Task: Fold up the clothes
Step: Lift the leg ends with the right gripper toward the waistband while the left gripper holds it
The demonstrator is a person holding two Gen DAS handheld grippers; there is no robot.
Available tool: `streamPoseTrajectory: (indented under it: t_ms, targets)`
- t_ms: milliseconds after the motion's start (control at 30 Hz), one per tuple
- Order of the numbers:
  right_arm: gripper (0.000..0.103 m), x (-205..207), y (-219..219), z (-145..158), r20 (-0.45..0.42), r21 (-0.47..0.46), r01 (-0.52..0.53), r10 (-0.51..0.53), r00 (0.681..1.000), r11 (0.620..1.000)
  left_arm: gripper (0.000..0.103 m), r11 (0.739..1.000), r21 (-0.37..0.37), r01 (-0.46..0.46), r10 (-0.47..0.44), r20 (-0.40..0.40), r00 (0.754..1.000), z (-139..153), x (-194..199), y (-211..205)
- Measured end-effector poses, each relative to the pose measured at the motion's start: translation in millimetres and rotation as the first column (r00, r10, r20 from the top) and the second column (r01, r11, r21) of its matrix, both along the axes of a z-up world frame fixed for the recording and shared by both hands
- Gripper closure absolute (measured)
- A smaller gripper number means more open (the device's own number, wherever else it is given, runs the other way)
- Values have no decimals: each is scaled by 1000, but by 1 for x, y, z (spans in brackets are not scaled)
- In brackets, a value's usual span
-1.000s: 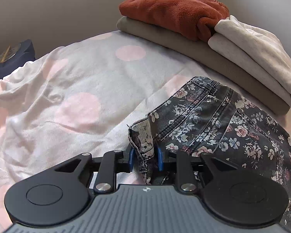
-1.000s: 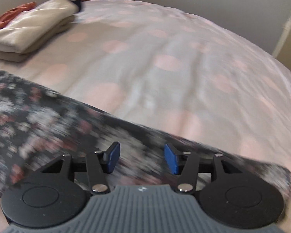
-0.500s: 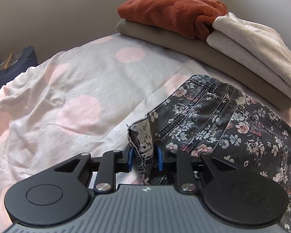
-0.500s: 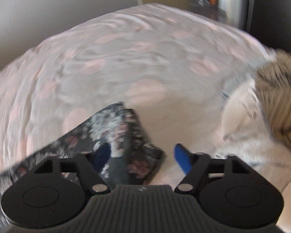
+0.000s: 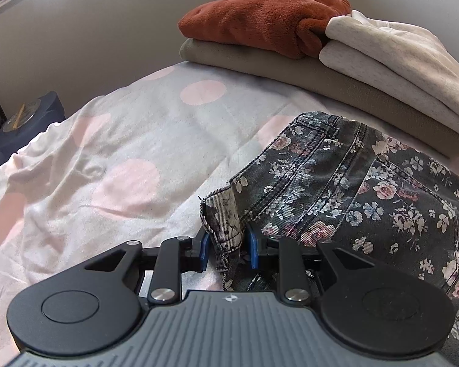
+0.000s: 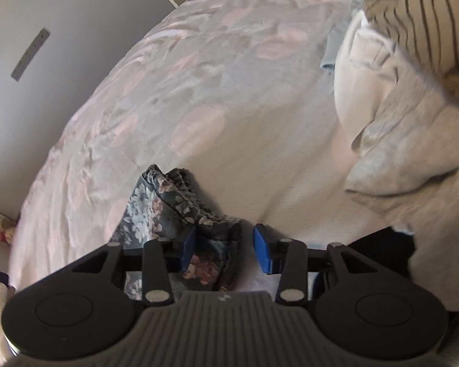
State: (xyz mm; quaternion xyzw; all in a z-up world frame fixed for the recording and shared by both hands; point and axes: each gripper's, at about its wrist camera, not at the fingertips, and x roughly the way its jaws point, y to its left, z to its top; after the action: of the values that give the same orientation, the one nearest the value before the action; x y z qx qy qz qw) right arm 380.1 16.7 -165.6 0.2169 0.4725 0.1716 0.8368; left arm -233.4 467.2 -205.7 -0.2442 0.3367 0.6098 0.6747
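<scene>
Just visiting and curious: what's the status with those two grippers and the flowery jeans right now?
Left gripper shut on floral jeans at the waistband. Right gripper open, jeans' other end between its fingers. Folded stack beyond; unfolded pile at right.

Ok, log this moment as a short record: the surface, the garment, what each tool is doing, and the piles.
surface: bed with pink-dotted cover
garment: floral jeans, lying on the bed
left tool: shut on a jeans corner
right tool: open, jeans end between its fingers, right finger clear of the cloth
folded stack: rust, olive and cream items, behind the jeans
unfolded pile: cream and striped clothes
</scene>
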Motion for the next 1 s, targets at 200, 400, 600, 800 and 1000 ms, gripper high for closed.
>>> streamPoseTrajectory:
  t_ms: [200, 400, 600, 800, 1000]
  targets:
    - [79, -1, 3, -2, 24, 35, 27, -27, 999, 999, 81, 1000, 10, 2, -2, -20, 1000, -1, 4, -1]
    - [82, -13, 5, 36, 120, 26, -6, 3, 993, 1000, 81, 1000, 1, -9, 9, 29, 1000, 1, -4, 0]
    - [83, -45, 36, 110, 264, -44, -107, 115, 958, 993, 81, 1000, -12, -25, 26, 99, 995, 7, -13, 0]
    - [83, -97, 83, 177, 370, -48, -193, 197, 908, 980, 81, 999, -29, -46, 50, 199, 979, 14, -29, -1]
    - [83, -174, 151, 228, 458, -39, -345, 324, 828, 938, 78, 999, -4, -52, 51, 235, 971, 31, -40, -9]
